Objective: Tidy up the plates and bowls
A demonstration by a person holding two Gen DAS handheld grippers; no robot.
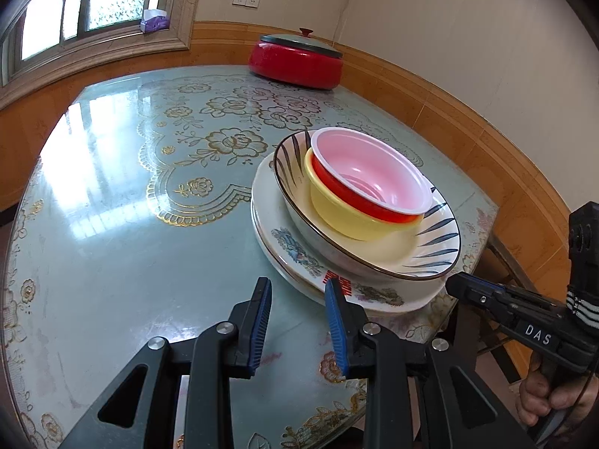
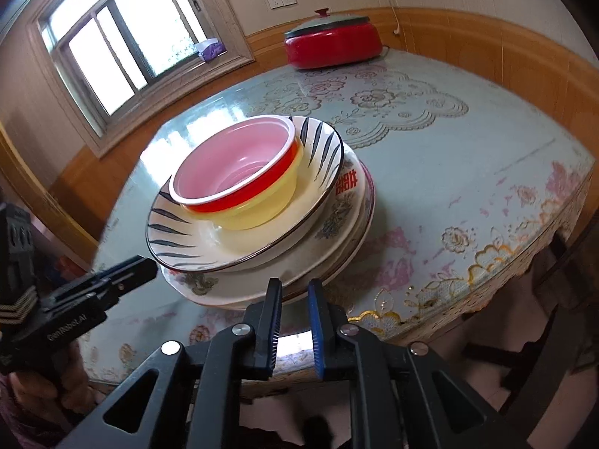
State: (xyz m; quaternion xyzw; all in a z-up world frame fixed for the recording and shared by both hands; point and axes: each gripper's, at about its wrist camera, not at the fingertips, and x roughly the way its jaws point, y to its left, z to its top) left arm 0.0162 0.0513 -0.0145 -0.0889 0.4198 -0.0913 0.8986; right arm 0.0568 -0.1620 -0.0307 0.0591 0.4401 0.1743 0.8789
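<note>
A stack stands near the table's corner. At the bottom lie white plates with printed scenes (image 1: 299, 252) (image 2: 337, 220). On them sits a wide dish with dark leaf strokes (image 1: 436, 241) (image 2: 176, 232). In it nest a yellow bowl (image 1: 337, 213) (image 2: 262, 211) and a red bowl with a pink inside (image 1: 368, 166) (image 2: 232, 166). My left gripper (image 1: 298, 292) is open and empty, just short of the plates' near rim. My right gripper (image 2: 295, 292) is open by a narrow gap and empty, close to the plates' rim. Each gripper shows in the other's view (image 1: 460, 284) (image 2: 144, 263).
The table (image 1: 112, 262) (image 2: 468, 172) has a glossy green floral cover. A red lidded pot (image 1: 295, 60) (image 2: 333, 43) stands at the far corner by the wall. A purple tissue box (image 1: 153, 20) sits on the window sill. Dark chair frames (image 2: 554, 318) stand beside the table edge.
</note>
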